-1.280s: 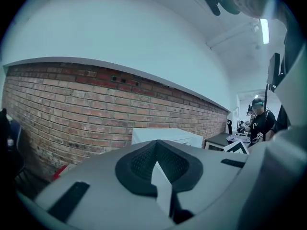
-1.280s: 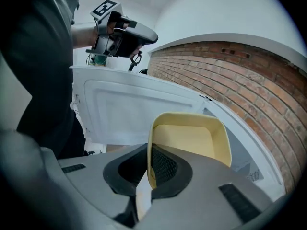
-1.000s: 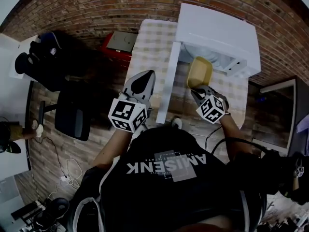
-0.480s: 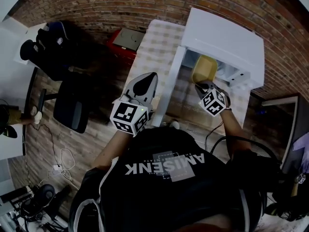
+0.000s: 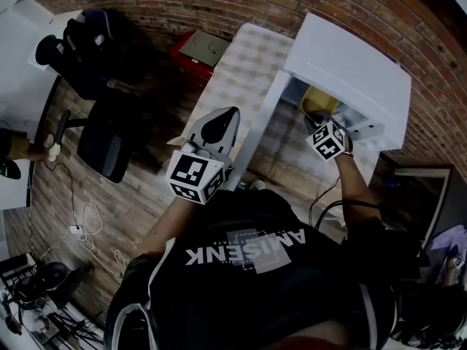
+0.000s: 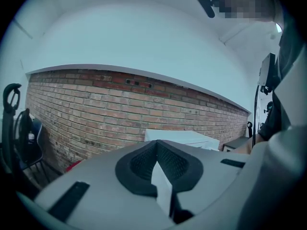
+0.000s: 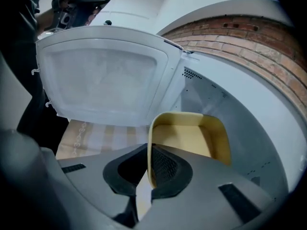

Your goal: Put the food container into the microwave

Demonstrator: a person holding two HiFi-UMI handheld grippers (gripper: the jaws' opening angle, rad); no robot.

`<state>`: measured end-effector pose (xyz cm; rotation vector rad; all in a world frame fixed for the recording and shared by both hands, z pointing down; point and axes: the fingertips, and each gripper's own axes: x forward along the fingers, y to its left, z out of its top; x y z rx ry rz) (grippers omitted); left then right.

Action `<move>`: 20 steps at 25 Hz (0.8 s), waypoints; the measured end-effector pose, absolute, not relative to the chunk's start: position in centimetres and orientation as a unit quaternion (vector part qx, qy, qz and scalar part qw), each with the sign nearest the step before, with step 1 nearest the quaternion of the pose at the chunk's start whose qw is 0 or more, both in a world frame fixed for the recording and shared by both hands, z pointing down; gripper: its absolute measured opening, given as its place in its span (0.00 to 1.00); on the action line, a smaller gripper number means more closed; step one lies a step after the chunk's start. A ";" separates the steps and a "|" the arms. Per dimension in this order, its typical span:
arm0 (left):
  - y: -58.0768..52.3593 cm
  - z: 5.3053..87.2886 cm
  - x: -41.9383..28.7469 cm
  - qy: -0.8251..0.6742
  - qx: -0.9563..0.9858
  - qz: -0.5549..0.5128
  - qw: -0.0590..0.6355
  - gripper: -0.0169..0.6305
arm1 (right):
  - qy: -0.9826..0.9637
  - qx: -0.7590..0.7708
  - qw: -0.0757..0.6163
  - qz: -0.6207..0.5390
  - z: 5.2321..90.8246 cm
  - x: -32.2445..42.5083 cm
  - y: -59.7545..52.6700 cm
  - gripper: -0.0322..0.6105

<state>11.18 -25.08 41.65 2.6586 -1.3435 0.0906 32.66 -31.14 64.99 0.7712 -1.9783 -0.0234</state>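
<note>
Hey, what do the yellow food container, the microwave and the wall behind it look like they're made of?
Food container: probably plastic, pale yellow and matte; thin rim, rounded moulded corners.
Microwave: smooth white casing, likely painted metal, though plastic is possible; its door has a frosted, translucent-looking panel.
Wall: bare red-brown brick with visible mortar lines.

I see a table (image 5: 232, 86) covered to its edges with a pale checked cloth (image 5: 252, 53). The only thing I can make out standing directly on it is the white microwave (image 5: 350, 60), which takes up the right part of the top, towards the brick wall. Its door (image 5: 261, 130) hangs open, reaching out across the cloth towards the near edge. The left part of the cloth lies bare.
</note>
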 end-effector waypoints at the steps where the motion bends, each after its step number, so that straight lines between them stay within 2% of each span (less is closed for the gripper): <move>1: -25.2 41.7 11.0 -0.453 0.887 0.030 0.080 0.04 | -0.812 0.319 0.489 -0.009 65.2 32.8 -31.7 0.12; 10: -25.1 42.3 9.6 -0.481 0.872 0.048 0.080 0.04 | -0.807 0.357 0.470 0.014 66.0 33.2 -35.9 0.12; 20: -24.9 43.0 10.0 -0.482 0.870 0.066 0.083 0.04 | -0.792 0.364 0.489 0.014 67.6 34.7 -38.4 0.12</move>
